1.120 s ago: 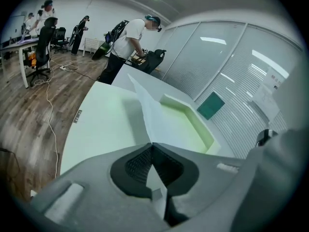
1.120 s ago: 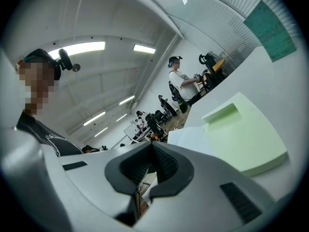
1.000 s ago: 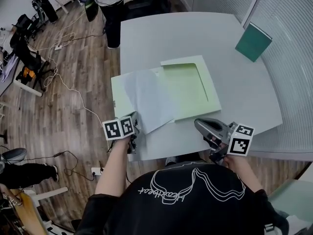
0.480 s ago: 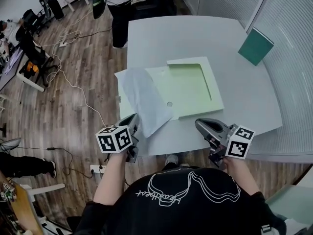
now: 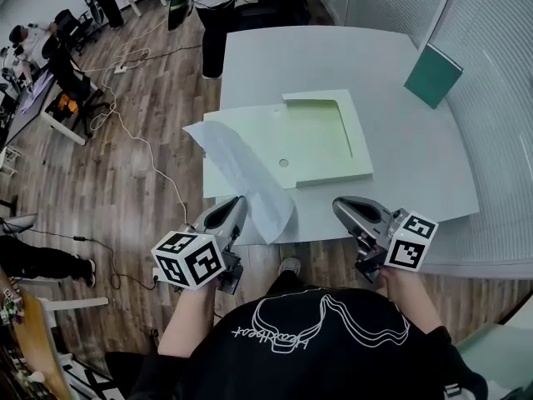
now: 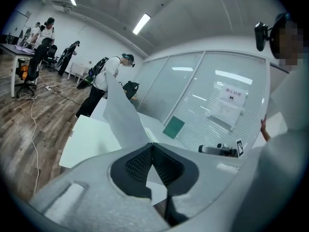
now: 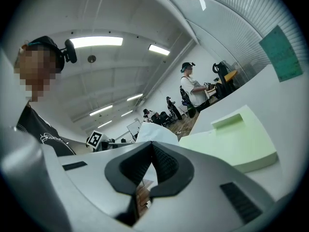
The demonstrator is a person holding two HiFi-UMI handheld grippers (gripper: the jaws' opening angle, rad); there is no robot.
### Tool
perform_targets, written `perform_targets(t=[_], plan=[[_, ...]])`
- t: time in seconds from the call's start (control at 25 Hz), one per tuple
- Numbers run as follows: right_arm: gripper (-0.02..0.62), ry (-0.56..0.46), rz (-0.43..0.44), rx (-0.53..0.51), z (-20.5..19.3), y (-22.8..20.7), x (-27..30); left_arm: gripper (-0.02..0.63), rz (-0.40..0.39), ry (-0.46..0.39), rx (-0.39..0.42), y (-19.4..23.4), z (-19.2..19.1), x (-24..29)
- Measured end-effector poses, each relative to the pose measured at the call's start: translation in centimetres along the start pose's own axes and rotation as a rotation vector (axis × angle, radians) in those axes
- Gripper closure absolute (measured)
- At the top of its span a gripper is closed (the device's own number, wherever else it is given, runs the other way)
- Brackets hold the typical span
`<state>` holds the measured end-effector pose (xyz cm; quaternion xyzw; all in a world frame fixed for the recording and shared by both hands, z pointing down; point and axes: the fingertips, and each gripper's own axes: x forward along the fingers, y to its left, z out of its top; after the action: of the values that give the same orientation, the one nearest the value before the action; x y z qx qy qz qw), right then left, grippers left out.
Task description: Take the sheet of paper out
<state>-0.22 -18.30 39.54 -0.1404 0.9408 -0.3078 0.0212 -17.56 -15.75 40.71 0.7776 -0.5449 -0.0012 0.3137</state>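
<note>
Both hand-held grippers hang just off the near edge of the desk (image 5: 400,165), over the wooden floor (image 5: 141,182). The desk's far half lies bare, apart from a teal book (image 5: 433,75) near its right edge by the blinds.

A pale green folder (image 5: 321,136) lies open in the middle of the desk, its left flap reaching the desk's left edge.

The left hand-held gripper (image 5: 239,202) has its jaws pressed together on the near end of the sheet of paper (image 5: 241,173). The sheet runs up and away from the jaws, slants across the folder's left flap, and sticks out past the desk's left side.

The left gripper view shows the sheet (image 6: 120,112) rising straight out of the pinched jaw tips, which the head view does not make plain. It also shows the book (image 6: 174,127) against the glass wall.

The right gripper view shows the folder (image 7: 231,139) as a thick raised slab, with the sheet (image 7: 153,132) beyond the jaws.

The right hand-held gripper (image 5: 337,206) has its jaws closed. As far as I can tell nothing is between them, and it is well apart from the sheet.
</note>
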Motion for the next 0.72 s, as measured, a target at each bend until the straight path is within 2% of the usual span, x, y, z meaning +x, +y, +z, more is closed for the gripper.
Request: perform_targets(t=[0.16,0.32,0.72], plan=[[0.586,-0.007,0.013,-0.031,0.3,1.5,-2.0,0.594,-0.066,-0.063,-0.002,-4.7,0.6,-2.1],[0.586,-0.025,0.019,-0.050,0.0,3.7,-4.4,0.594,-0.138,-0.076,0.035,-9.4,-0.2,-4.2],[0.588,-0.051,0.025,-0.120,-1.2,6.9,-9.3,0.594,-0.175,-0.094,0.099,-15.0,-3.3,-5.8]])
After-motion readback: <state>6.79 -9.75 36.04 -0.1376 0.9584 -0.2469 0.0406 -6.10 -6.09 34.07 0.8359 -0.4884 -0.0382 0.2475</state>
